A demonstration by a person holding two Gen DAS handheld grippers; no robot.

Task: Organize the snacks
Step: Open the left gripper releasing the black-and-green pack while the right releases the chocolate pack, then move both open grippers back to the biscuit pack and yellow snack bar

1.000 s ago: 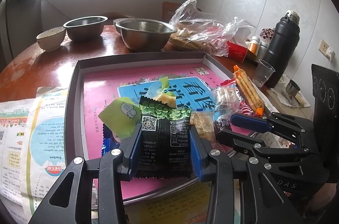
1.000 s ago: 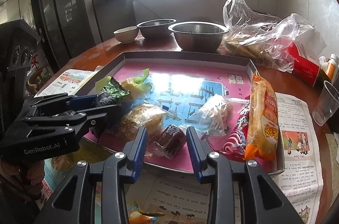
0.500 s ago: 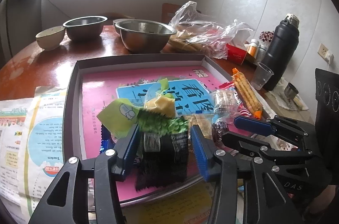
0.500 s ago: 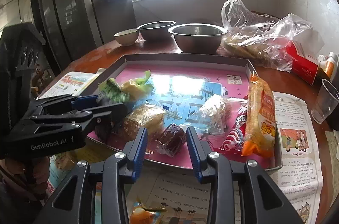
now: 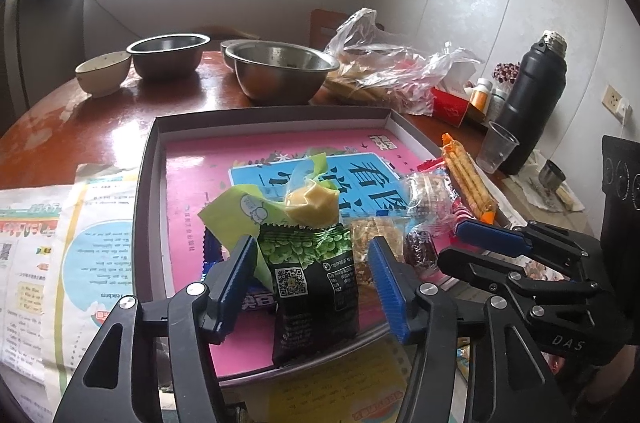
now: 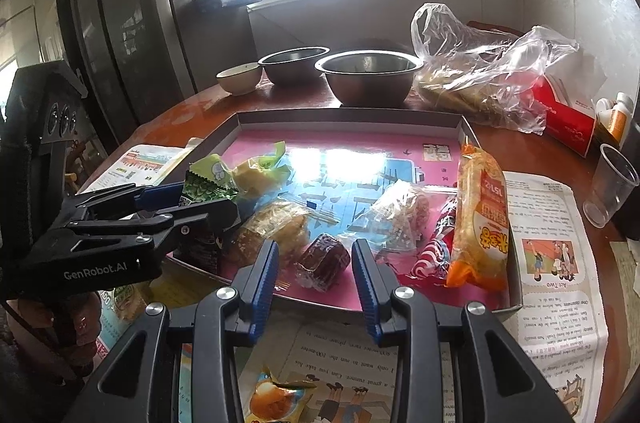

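Left gripper (image 5: 312, 277) jaws opening, black-and-green pea packet (image 5: 314, 287) between them, released inside shallow grey tray (image 5: 276, 115). Right gripper (image 6: 314, 277) part-open, empty. Snacks heaped, unsorted.

The left claw (image 5: 312, 265) is opening, pads now clear of the black pea packet (image 5: 314, 287).

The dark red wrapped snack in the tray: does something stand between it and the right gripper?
Nothing visible does. The dark red wrapped snack lies near the front wall of the tray, straight ahead of the right gripper, whose open jaws frame it. Only that low tray wall lies between them.
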